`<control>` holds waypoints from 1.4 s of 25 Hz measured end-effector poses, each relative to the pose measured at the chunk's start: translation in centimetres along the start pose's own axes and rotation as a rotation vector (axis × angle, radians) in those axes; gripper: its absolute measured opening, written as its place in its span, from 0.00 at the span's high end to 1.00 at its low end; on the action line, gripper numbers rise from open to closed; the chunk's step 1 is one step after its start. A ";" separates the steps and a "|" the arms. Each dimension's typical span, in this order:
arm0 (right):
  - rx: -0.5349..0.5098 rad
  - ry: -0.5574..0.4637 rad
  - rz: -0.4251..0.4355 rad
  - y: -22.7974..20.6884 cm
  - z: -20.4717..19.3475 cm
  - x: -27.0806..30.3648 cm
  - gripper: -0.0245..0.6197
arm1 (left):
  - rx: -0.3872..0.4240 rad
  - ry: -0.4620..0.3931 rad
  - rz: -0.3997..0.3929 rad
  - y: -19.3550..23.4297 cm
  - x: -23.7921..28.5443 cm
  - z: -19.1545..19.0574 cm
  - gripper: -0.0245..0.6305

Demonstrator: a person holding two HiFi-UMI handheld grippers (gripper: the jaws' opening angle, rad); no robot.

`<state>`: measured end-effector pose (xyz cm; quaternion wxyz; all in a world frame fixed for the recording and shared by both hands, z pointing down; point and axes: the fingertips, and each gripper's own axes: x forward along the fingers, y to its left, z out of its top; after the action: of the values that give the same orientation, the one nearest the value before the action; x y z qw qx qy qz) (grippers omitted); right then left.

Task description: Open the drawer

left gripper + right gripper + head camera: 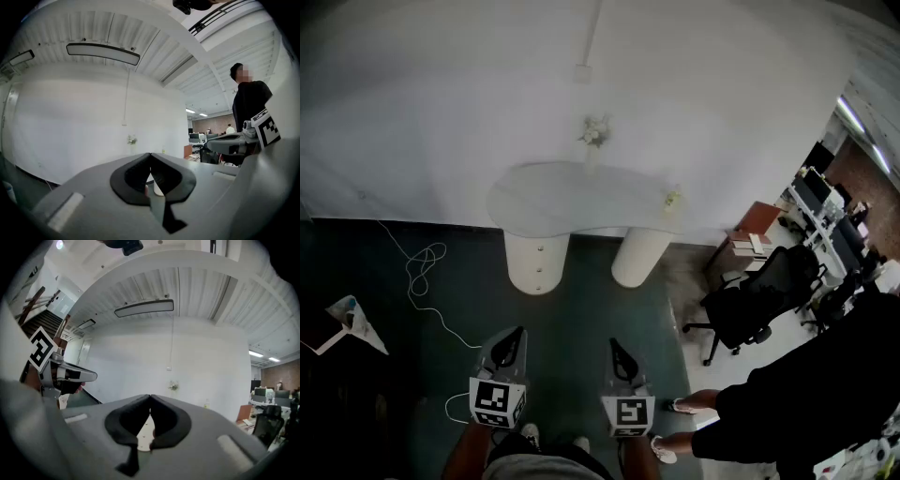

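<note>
Left gripper [514, 341] and right gripper [620, 356] sit side by side lowest in the head view, both pointing level and forward. In the left gripper view the jaws are clenched tip to tip [150, 155] with nothing between them. The right gripper [150, 397] is pinched closed and empty in the same way.

Straight ahead of both, well apart across bare dark floor, stands a white table [546, 195] on two round pedestals. The drawer pedestal [536, 264] is the one ahead and slightly right of the left gripper, and ahead-left of the right one. It stands upright, with small knobs [538, 267] stacked in a vertical row facing the grippers. Each drawer should therefore pull out toward the person.

The left gripper looks the nearer and better lined up. Even so, the right gripper view frames the knobbed front [142, 431] in the gap below its tips.

Neither gripper has reached it, so the approach comes first, and the jaws must part before taking a knob.

Off to the right of the right gripper stand a bystander [811, 394] and an office chair [755, 298].
</note>
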<state>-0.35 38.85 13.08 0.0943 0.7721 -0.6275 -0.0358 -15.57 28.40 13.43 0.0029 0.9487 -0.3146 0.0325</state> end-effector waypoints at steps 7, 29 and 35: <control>-0.001 -0.015 -0.030 0.3 0.0 1.4 0.96 | 0.004 -0.007 -0.015 1.4 0.9 -0.1 0.95; 0.007 0.001 -0.058 -0.5 -1.1 6.8 0.96 | 0.020 0.008 -0.065 3.6 6.7 -1.2 0.95; 0.022 -0.009 0.016 -3.5 -1.9 13.0 0.96 | 0.016 0.023 0.003 4.6 12.1 -1.3 0.95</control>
<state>6.05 27.00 15.15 0.0833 0.7677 -0.6345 -0.0319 -8.74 17.49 15.43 -0.0013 0.9477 -0.3158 0.0457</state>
